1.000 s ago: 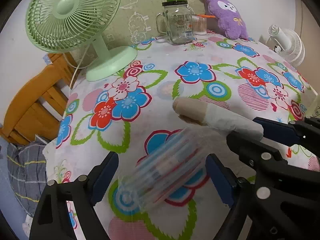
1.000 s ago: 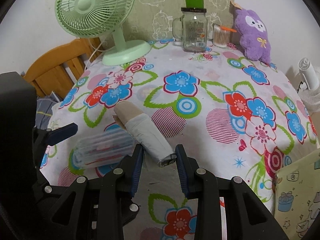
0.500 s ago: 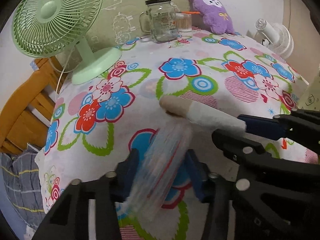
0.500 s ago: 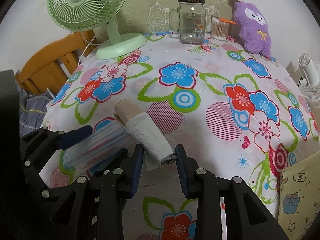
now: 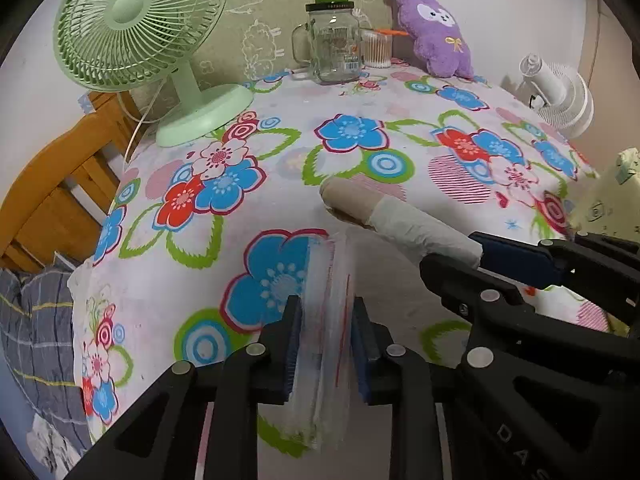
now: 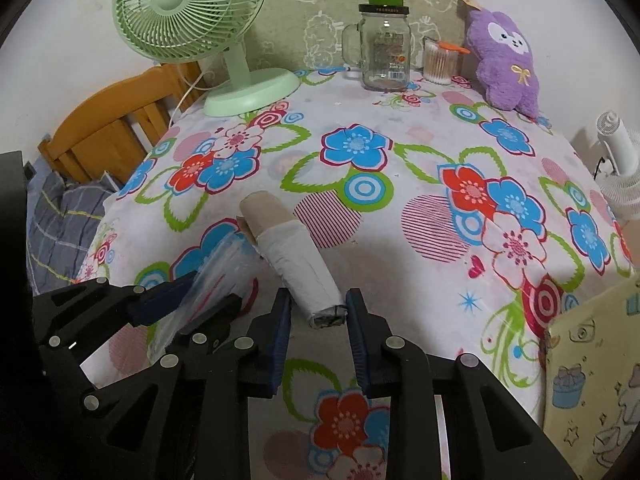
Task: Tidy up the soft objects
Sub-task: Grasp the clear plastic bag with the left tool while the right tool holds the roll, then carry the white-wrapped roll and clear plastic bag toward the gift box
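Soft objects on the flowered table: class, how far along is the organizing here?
Done: nothing looks put away yet. In hand: the right gripper is shut on the roll; the left gripper is closing on the clear bag. Left: placing both, and the purple plush sits untouched at the back.

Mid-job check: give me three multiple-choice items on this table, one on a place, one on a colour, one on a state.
1. The plush toy sits:
A) at the far right of the table
B) beside the fan's base
C) on the chair

2. The desk fan is:
A) white
B) green
C) blue

3. The right gripper is:
A) wide open, empty
B) out of view
C) shut on the roll

Answers: 1 A, it leans by the wall past the glass jar. 2 B, pale green cage and base. 3 C, both pads press the roll's near end.
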